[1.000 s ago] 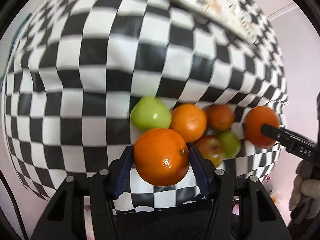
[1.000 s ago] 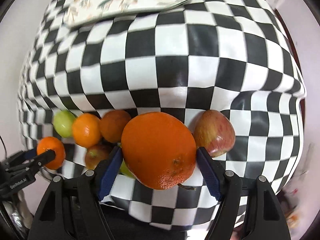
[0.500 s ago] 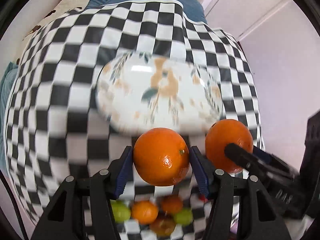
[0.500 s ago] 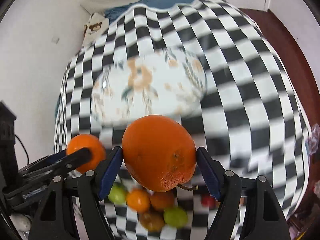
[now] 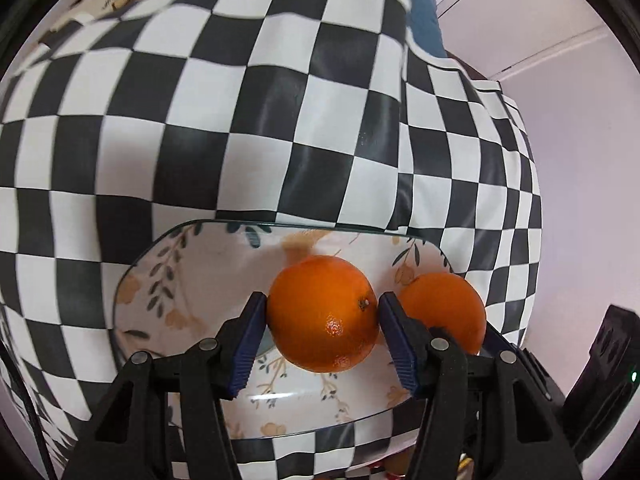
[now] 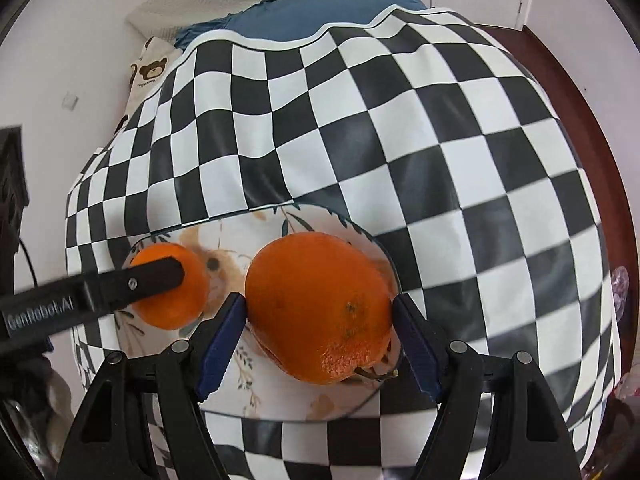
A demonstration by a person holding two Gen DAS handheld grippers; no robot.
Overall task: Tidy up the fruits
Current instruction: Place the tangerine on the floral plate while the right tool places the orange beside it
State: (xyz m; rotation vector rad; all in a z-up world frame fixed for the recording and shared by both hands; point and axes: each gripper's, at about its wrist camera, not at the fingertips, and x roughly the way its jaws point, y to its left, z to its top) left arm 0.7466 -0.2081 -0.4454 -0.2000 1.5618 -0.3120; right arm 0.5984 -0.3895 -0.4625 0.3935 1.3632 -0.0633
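Orange fruit fills the gap of each gripper; the left gripper (image 5: 322,320) is clamped on a round orange (image 5: 323,314), its blue pads (image 5: 249,334) pressed against the fruit's two sides, and the right gripper (image 6: 318,320) is clamped the same way on a larger orange (image 6: 318,306), which carries a rough, mottled patch and a short stem at its lower end. Both fruits hang over a floral plate (image 5: 180,280), white with a dark rim and printed leaves and peach-coloured blossoms; whether either fruit touches the plate's surface cannot be told from these views. From the left wrist camera the larger orange (image 5: 442,308) shows just beyond the right-hand finger, partly hidden behind it, over the plate's edge on that side. From the right wrist camera the round orange (image 6: 170,286) sits beyond the left-hand finger, with one black finger of the left gripper (image 6: 132,282) lying across its front; the plate (image 6: 248,360) spreads beneath and ahead of both fingers. Past the fingertips a black-and-white chequered cloth (image 6: 420,152) runs on to its far edge; beyond that lie a blue cushion (image 6: 320,4) and a pale fabric printed with bears (image 6: 150,70). Below the left gripper's fingers the cloth (image 5: 240,120) continues under the plate's near rim.
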